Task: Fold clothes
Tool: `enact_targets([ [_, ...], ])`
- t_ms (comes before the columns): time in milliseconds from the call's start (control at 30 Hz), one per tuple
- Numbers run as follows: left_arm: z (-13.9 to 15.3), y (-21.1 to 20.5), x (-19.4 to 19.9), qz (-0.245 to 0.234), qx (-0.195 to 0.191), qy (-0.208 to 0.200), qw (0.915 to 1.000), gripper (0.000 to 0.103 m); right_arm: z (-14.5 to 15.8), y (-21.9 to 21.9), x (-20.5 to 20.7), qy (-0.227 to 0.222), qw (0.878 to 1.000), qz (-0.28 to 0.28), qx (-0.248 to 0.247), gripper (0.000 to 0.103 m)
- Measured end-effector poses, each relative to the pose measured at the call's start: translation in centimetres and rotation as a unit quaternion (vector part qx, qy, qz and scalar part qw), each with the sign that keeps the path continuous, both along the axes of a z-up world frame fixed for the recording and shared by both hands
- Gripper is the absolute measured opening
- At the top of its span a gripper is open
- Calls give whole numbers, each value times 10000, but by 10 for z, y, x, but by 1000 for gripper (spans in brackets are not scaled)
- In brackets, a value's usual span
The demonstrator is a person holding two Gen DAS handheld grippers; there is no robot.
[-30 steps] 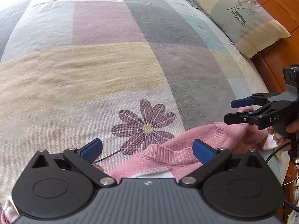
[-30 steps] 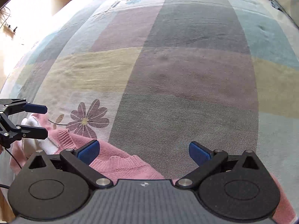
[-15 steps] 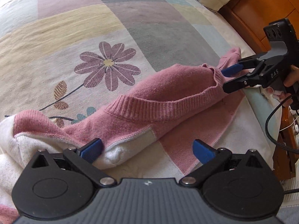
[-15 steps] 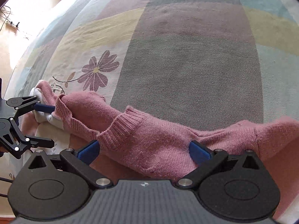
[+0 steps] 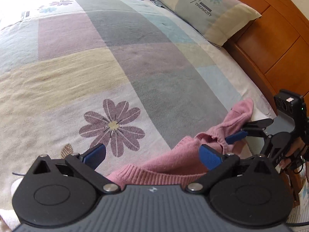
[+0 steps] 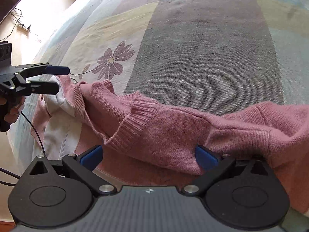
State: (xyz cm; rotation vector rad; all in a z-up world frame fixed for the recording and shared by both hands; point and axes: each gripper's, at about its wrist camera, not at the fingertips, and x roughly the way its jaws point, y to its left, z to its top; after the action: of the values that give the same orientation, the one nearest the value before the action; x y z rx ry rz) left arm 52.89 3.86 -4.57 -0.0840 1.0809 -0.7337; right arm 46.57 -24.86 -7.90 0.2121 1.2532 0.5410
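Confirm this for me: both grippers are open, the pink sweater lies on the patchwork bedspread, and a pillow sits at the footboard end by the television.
Not quite. The pillow leans against the wooden headboard, as the left wrist view shows, not by the television. The rest holds: the left gripper and right gripper are both open, and the pink sweater lies on the patchwork bedspread.

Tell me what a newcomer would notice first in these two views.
The pink sweater stands out first, lying rumpled across the near edge of the patchwork bedspread, white fabric showing at one end. Both the left gripper and the right gripper are open beside its two ends. Next comes the big purple flower print just beyond it, and the pillow against the wooden headboard.
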Motion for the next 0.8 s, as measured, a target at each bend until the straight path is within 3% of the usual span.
enact_targets([
  [200, -25, -28, -19, -387, -84, 446, 9982, 102, 1, 1, -9, -138, 9999, 26, -36, 103],
  [367, -38, -16, -47, -215, -128, 766, 9967, 102, 2, 1, -12, -224, 9997, 35, 1, 103],
  [633, -40, -23, -59, -342, 129, 584, 9976, 102, 20, 0, 12, -236, 9989, 252, 308, 103],
  [800, -41, -23, -65, -346, 163, 471, 9982, 102, 37, 1, 55, -438, 9950, 588, 683, 103],
])
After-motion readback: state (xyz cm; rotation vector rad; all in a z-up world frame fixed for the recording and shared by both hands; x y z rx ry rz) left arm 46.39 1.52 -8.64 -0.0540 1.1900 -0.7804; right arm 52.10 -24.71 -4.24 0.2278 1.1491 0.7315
